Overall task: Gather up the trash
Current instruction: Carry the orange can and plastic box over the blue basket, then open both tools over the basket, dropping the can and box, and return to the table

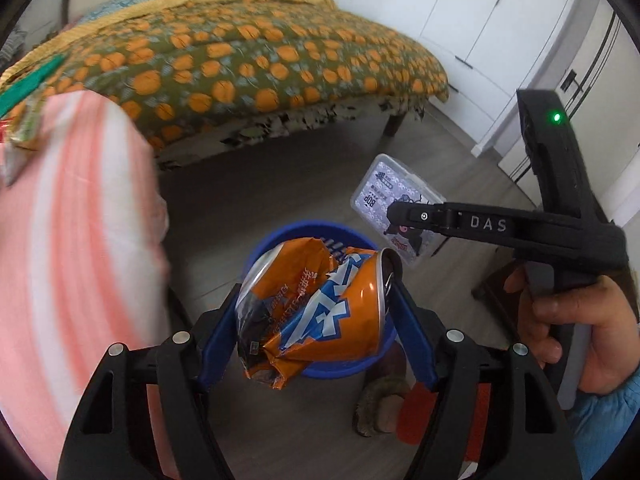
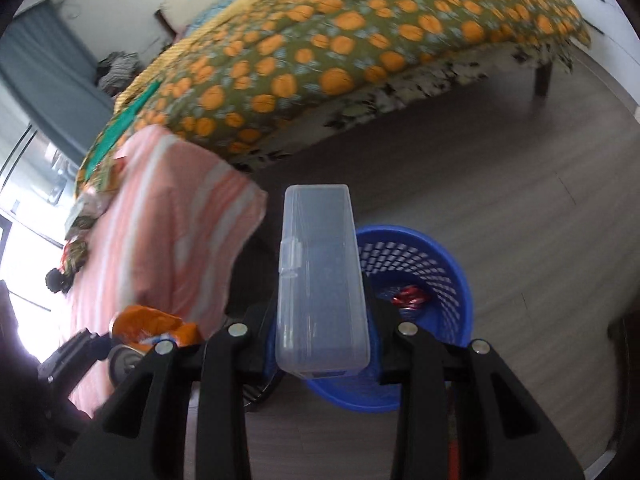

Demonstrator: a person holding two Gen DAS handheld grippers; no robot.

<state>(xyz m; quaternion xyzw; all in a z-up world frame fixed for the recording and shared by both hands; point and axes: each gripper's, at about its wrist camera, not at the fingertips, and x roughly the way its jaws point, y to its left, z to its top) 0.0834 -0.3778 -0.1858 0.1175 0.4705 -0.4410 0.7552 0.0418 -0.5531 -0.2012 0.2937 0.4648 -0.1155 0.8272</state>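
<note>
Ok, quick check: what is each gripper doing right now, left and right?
Left gripper: shut on the crushed orange can, above the blue basket.
Right gripper: shut on the clear plastic box.

A bed (image 1: 248, 60) covered in an olive quilt printed with orange fruit stands on dark legs over a grey wood-plank floor (image 2: 500, 200). White wardrobe doors (image 1: 480, 20) with slim dark handles line the wall behind it. Bright daylight floods through a window (image 2: 24, 240) beside a grey curtain (image 2: 44, 68).

One can (image 1: 320, 308), one plastic box (image 2: 322, 280), one basket (image 2: 436, 280).
</note>
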